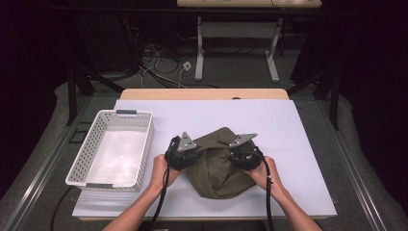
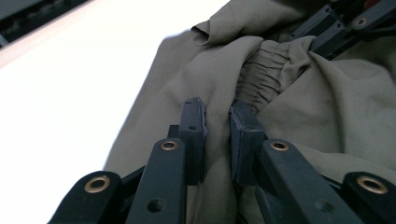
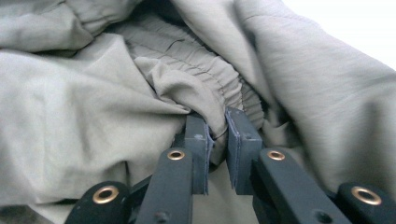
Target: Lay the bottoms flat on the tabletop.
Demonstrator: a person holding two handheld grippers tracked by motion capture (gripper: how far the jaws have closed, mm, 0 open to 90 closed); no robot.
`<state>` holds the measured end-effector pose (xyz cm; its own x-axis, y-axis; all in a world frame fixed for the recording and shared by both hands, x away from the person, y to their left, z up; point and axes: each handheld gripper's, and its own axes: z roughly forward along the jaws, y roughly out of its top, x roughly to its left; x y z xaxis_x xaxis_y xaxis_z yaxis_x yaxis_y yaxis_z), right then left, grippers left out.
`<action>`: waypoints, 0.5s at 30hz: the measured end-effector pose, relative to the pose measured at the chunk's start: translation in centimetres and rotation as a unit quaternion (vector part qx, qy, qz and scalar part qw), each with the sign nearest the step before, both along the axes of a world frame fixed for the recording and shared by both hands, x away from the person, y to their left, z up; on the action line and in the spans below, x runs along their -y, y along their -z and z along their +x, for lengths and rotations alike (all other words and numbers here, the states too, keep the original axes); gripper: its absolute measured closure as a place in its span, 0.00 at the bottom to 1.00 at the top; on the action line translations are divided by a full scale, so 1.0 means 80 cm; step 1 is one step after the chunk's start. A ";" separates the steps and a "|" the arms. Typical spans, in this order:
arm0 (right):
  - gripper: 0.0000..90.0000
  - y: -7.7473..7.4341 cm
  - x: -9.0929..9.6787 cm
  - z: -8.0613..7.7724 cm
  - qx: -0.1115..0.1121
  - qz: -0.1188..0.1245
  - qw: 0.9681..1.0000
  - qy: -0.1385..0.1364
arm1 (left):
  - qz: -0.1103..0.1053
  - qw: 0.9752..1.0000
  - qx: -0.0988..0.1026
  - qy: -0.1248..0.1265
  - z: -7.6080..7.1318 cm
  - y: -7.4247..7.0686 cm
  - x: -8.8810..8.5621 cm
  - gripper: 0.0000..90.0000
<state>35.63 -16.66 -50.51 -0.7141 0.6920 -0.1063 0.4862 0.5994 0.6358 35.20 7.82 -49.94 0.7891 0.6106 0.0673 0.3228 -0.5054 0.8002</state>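
A: Nearest, low in the high view, what do you make out?

B: Two bare forearms come in from the bottom edge, one gripper in each hand. The left gripper sits left of centre and the right gripper right of centre, each topped by a grey three-cornered plate, each trailing one black cable.

A: And the fingers?

B: In the left gripper view the two black fingers stand nearly together, a fold of the olive garment pinched between them. In the right gripper view the fingers are just as close, clamped on a fold beside the gathered elastic band.

A: Where does the garment lie?

B: Bunched in one rounded heap at the lower middle of the white worktop, between both grippers. It is one piece of soft, matt woven cloth, creased, with a ribbed waistband.

A: Any containers?

B: One: a white plastic basket at the left of the frame, rectangular, its walls perforated in a grid, a grey handle at each short end. Its inside looks bare.

A: Farther off?

B: Toward the top, white table legs and loose cables on a dark floor.
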 end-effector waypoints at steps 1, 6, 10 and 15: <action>0.90 -0.003 0.001 -0.001 0.004 0.003 1.000 0.003 | 0.002 1.000 0.001 0.003 -0.001 -0.003 -0.001 0.87; 0.92 -0.015 0.008 -0.005 0.052 -0.001 0.998 0.020 | -0.010 1.000 0.009 0.003 -0.008 -0.014 -0.004 0.88; 0.93 -0.032 0.018 -0.010 0.118 -0.009 0.992 0.047 | -0.016 1.000 0.025 -0.005 -0.012 -0.025 -0.011 0.97; 0.92 -0.024 0.023 -0.005 0.096 0.002 0.994 0.047 | 0.007 1.000 -0.008 0.001 -0.006 -0.004 0.001 0.94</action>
<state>35.23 -18.47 -48.60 -0.6132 0.7550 -0.2321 0.4087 0.5547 0.7248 34.74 7.77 -49.60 0.7917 0.6075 0.0641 0.3337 -0.5180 0.7876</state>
